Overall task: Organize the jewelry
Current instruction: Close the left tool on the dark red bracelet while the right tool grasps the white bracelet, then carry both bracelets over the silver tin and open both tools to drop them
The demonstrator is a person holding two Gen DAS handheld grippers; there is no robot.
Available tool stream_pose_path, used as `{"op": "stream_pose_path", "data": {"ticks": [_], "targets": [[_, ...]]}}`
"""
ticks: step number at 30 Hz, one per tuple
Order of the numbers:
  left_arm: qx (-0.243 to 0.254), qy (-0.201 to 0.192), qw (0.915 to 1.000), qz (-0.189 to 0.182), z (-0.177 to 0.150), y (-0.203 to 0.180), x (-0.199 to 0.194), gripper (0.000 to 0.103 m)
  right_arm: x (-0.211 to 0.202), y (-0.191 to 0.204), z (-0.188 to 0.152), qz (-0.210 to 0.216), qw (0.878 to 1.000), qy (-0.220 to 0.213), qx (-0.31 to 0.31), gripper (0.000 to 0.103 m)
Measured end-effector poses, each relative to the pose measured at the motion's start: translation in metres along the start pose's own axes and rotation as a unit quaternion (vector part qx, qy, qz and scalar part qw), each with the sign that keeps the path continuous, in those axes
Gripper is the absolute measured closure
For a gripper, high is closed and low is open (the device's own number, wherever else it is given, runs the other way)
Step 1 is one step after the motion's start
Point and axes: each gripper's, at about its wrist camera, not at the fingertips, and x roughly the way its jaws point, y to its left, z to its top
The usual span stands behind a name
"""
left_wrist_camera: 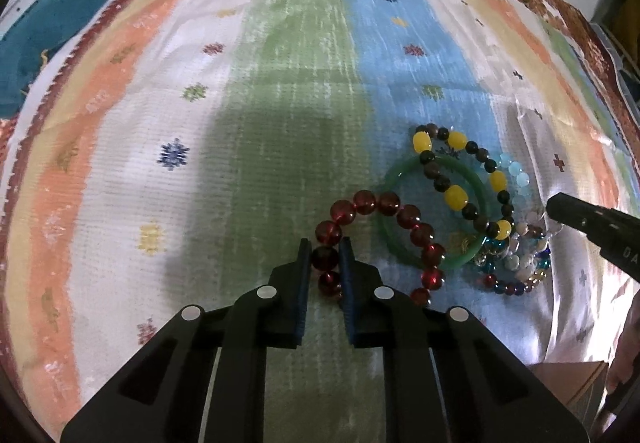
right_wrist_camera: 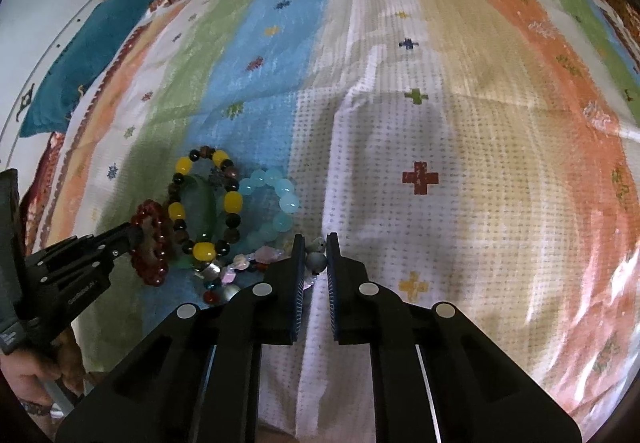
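- We see a heap of bracelets lying on a striped cloth (left_wrist_camera: 280,91) with small cross and flower motifs, sheeted in glossy clear plastic; whether a bed or a bench lies under it we cannot tell.
- Our left gripper (left_wrist_camera: 326,255) has its jaws drawn close, pinching a dark bead of the red bead bracelet (left_wrist_camera: 384,239) at the near left edge of the heap.
- That red bracelet loops over the green bangle (left_wrist_camera: 434,211), which lies flat in the middle of the heap.
- A yellow and dark bead bracelet (left_wrist_camera: 460,179) crosses the bangle's far side, and a pale blue bead bracelet (left_wrist_camera: 516,173) lies just beyond it to the right.
- Our right gripper (right_wrist_camera: 316,253) also has its jaws nearly together, pinching grey and whitish beads of a mixed pastel bracelet (right_wrist_camera: 248,263) at the heap's near right edge.
- In the left wrist view, the right gripper comes in from the right edge with its tip on those pale beads; white letters on its side read only "DA" before the frame cuts them off.
- In the right wrist view, the left gripper's side carries a small white label that starts with "So"; the rest is too blurred to read.
- A teal cushion (left_wrist_camera: 72,11) sits at the far left edge of the cloth.
- A hand (right_wrist_camera: 24,375) shows at the lower left of the right wrist view, holding the left gripper's handle.
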Motion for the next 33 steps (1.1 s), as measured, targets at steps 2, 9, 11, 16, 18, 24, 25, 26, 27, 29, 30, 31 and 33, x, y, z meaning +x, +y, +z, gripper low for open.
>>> {"op": "stream_pose_path", "data": {"ticks": [2, 9, 11, 16, 18, 24, 25, 26, 27, 29, 30, 31, 33], "targets": [[-0.001, -0.006, 1.0, 0.001, -0.001, 0.0, -0.008, 0.09, -0.008, 0.003, -0.001, -0.002, 1.0, -0.008, -0.005, 0.092], [-0.001, -0.028, 0.9995, -0.011, -0.004, -0.004, -0.038, 0.09, -0.041, 0.014, -0.008, 0.003, 0.999, -0.032, -0.014, 0.092], [0.0, -0.034, 0.9993, -0.014, -0.005, -0.006, -0.046, 0.09, -0.046, 0.017, -0.01, 0.003, 0.999, -0.035, -0.015, 0.092], [0.005, -0.042, 0.999, -0.017, -0.007, -0.013, -0.057, 0.09, -0.059, 0.031, -0.017, -0.008, 0.998, -0.045, -0.033, 0.092], [0.006, -0.042, 0.9989, -0.018, -0.009, -0.015, -0.06, 0.09, -0.065, 0.037, -0.019, -0.018, 0.998, -0.052, -0.043, 0.092], [0.011, -0.053, 0.9983, -0.018, -0.01, -0.019, -0.072, 0.09, -0.077, 0.046, -0.025, -0.026, 0.996, -0.063, -0.057, 0.092], [0.012, -0.056, 0.9982, -0.017, -0.01, -0.02, -0.074, 0.09, -0.079, 0.047, -0.026, -0.028, 0.996, -0.066, -0.061, 0.092], [0.013, -0.059, 0.998, -0.016, -0.01, -0.021, -0.076, 0.09, -0.083, 0.047, -0.027, -0.029, 0.995, -0.071, -0.064, 0.092], [0.013, -0.063, 0.9979, -0.013, -0.009, -0.021, -0.079, 0.09, -0.085, 0.047, -0.027, -0.029, 0.995, -0.074, -0.064, 0.092], [0.01, -0.07, 0.9974, -0.013, -0.007, -0.022, -0.085, 0.09, -0.093, 0.046, -0.029, -0.031, 0.994, -0.084, -0.063, 0.092], [0.009, -0.074, 0.9971, -0.018, -0.006, -0.024, -0.09, 0.09, -0.096, 0.047, -0.03, -0.032, 0.994, -0.087, -0.064, 0.092], [0.009, -0.077, 0.9968, -0.019, -0.006, -0.025, -0.093, 0.09, -0.099, 0.047, -0.031, -0.033, 0.993, -0.091, -0.065, 0.092], [0.012, -0.085, 0.9961, -0.021, -0.008, -0.028, -0.1, 0.09, -0.107, 0.048, -0.034, -0.031, 0.993, -0.098, -0.065, 0.092]]}}
